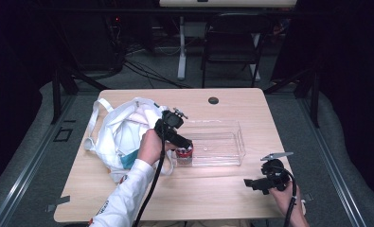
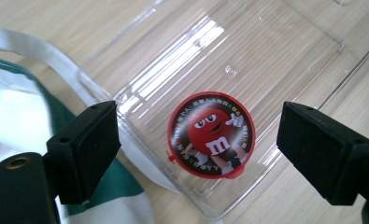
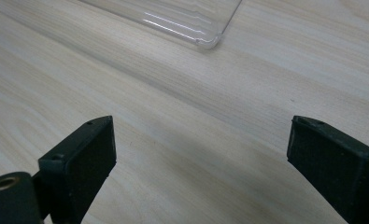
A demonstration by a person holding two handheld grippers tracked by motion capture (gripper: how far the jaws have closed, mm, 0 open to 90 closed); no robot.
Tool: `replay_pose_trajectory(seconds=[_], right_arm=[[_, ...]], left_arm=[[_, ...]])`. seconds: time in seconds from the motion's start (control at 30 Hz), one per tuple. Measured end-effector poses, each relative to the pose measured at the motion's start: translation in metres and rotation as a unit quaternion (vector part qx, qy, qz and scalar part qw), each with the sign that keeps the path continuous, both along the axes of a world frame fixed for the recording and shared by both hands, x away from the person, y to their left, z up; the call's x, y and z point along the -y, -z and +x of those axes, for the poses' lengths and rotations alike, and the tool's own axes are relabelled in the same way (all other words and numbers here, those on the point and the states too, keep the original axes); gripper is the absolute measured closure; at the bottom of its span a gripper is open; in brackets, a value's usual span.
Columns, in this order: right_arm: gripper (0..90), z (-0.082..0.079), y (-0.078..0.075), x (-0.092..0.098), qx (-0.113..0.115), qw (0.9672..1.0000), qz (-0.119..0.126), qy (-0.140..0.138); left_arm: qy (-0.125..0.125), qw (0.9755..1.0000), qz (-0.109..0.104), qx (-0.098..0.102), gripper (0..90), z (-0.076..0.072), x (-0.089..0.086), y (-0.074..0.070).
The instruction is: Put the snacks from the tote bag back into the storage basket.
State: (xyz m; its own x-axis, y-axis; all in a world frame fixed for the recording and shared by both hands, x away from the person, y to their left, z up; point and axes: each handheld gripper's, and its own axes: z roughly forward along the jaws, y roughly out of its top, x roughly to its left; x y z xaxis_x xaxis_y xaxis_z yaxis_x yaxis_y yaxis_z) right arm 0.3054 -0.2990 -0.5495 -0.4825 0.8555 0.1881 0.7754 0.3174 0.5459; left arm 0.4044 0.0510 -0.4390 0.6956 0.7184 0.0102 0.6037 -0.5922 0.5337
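A: Left gripper [image 2: 196, 154] status?
B: Fingers [image 2: 86, 154] apart, gripping nothing, hovering above the tin [image 2: 211, 134]. The tin sits in the clear tray [image 2: 289, 51], at the end beside the white bag [image 2: 14, 116].
A: Right gripper [image 3: 198, 163]?
B: Fingers wide apart, nothing between them, over the bare surface [image 3: 126, 93] near the tray's corner.

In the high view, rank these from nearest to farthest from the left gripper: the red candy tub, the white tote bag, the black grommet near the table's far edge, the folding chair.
From the left gripper:
1. Red candy tub, right beneath its open jaws, in the clear tray's left end.
2. White tote bag, just to its left.
3. Black grommet, toward the table's far edge.
4. Folding chair, beyond the table.
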Motion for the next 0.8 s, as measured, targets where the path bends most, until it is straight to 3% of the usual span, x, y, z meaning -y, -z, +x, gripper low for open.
replay_pose_trajectory(seconds=[0.43,0.63,0.8], right_arm=[[7.7,0.001,0.0,0.0,-0.001,1.0,0.0,-0.003],[7.7,0.001,0.0,-0.001,-0.001,1.0,-0.003,-0.003],[7.8,0.001,0.001,-0.001,-0.001,1.0,-0.005,-0.003]], left_arm=[[-0.027,0.9991,0.01,0.03,5.6,-0.017,-0.044,-0.025],[-0.033,0.9985,0.024,0.036,5.0,-0.035,-0.065,-0.026],[-0.044,0.998,0.027,0.035,4.6,-0.051,-0.083,-0.018]])
